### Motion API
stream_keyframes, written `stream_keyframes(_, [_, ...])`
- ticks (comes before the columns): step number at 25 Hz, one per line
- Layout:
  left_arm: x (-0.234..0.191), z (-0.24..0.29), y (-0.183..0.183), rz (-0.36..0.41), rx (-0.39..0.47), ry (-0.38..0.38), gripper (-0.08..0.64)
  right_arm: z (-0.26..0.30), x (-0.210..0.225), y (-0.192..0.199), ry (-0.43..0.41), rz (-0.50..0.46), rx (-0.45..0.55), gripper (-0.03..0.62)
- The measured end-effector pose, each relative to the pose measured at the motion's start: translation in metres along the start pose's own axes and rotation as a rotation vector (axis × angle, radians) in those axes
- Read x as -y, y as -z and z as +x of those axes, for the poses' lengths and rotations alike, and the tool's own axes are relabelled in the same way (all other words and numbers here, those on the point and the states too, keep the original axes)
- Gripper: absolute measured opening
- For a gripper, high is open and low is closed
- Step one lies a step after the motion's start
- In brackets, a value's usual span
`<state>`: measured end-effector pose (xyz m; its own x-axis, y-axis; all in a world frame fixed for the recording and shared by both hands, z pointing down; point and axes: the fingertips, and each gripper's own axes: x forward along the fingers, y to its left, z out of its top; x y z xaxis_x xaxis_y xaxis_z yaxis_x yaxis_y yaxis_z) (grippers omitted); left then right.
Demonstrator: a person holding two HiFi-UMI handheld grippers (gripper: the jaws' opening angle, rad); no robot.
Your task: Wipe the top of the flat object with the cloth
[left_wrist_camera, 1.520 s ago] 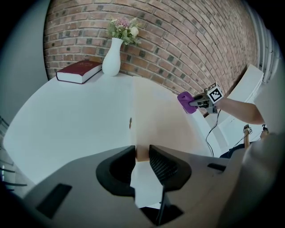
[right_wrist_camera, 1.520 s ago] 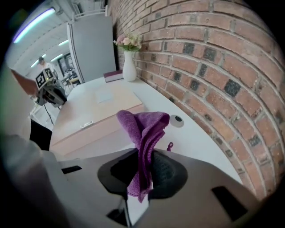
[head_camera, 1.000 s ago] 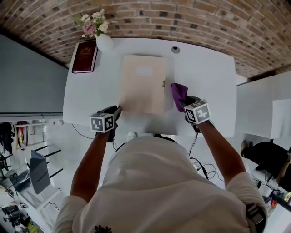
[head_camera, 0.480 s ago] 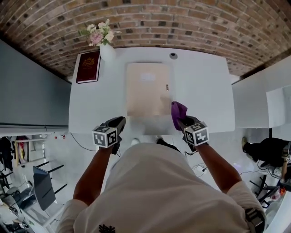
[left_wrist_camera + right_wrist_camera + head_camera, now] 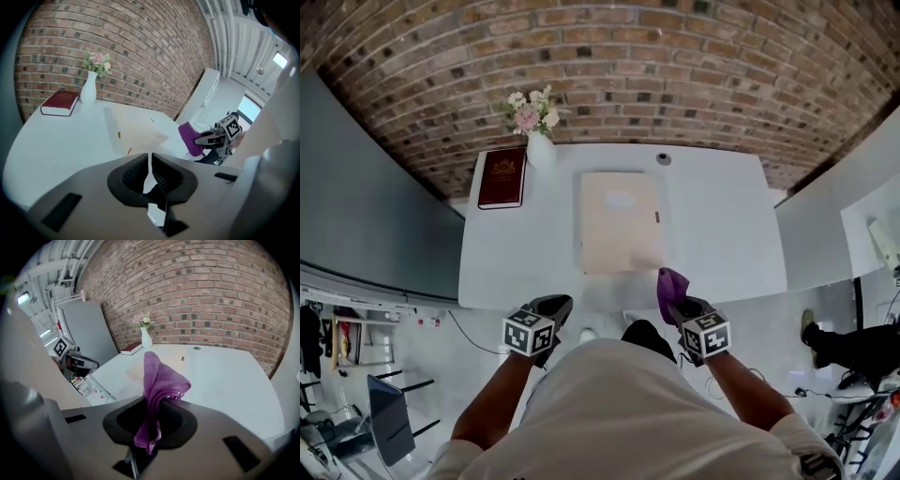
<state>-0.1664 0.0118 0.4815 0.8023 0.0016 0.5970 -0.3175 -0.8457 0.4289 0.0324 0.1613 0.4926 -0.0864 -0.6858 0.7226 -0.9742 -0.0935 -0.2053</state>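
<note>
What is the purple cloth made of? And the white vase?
The cloth looks like soft, fuzzy fabric, maybe microfibre: it is matte, and it folds and droops. The vase looks like ceramic or maybe glass: it is smooth, hard-looking and plain white. I can't tell which.

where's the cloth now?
Head view, right of centre: purple cloth clamped in the right gripper, at the table's near edge, by the beige flat object's near-right corner.

White table (image 5: pixel 722 234) bears beige folder (image 5: pixel 621 221), red book (image 5: pixel 502 178), flower vase (image 5: pixel 540 150).
</note>
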Motion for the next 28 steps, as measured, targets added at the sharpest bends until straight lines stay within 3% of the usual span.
stream_keyframes(9, [0.018,-0.034,0.000,0.064,-0.007,0.046,0.040,-0.022,-0.048,0.005,-0.024,0.010,0.018,0.084])
stream_keyframes(28, [0.022,-0.061,0.008,0.108,-0.005,0.057,0.040,-0.033,-0.067,0.000,-0.002,-0.051,0.039,0.083])
